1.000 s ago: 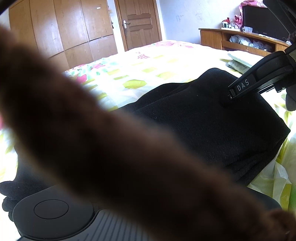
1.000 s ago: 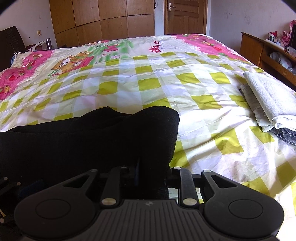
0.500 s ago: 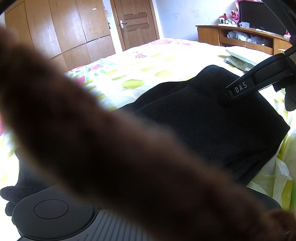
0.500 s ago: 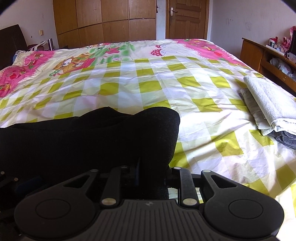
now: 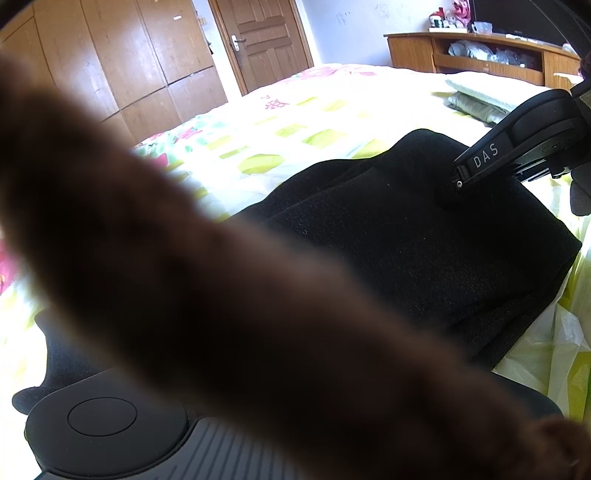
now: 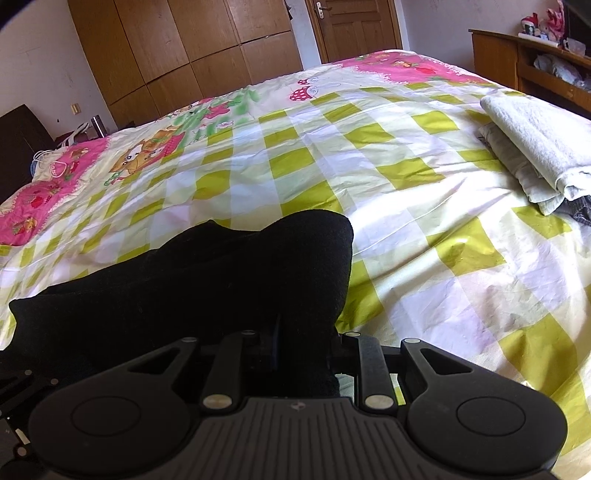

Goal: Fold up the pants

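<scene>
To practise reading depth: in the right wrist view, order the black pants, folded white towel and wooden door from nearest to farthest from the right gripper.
1. Black pants, at the right gripper.
2. Folded white towel, right side of the bed.
3. Wooden door, far wall.

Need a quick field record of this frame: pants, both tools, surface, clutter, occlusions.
pants: black, lying bunched on the bed
right tool: shut on pants, at their right corner
left tool: body visible, fingers hidden; grip cannot be told
surface: bed, green-checked sheet
clutter: folded towel stack on the bed's right edge
occlusion: blurred brown object covers most of the left wrist view
background: wooden wardrobe, door
</scene>
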Tool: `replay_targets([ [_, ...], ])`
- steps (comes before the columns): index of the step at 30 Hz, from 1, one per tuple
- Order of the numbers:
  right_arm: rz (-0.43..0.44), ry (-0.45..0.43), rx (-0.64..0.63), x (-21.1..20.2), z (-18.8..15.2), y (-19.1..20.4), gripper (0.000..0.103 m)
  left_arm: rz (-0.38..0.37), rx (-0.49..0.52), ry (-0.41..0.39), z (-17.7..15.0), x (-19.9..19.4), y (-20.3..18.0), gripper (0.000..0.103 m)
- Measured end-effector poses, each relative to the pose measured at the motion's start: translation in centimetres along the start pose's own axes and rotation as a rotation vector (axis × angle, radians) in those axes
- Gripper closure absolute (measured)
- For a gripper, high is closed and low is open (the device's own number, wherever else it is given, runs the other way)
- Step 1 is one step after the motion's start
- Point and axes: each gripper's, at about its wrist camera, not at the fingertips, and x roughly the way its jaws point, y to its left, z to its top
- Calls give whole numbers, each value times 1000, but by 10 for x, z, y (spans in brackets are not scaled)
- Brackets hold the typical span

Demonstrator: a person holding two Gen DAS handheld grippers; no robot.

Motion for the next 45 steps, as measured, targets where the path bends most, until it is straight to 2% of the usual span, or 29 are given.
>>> replay_targets([
  [12, 105, 27, 145, 8, -4, -27, 67, 25, 14, -23, 5, -10, -8, 81],
  [25, 98, 33, 142, 12, -5, -26, 66, 10, -8, -62, 12, -13, -4, 81],
  [45, 96, 32, 135, 13, -7, -25, 66, 39, -7, -106, 27, -11, -3, 81],
])
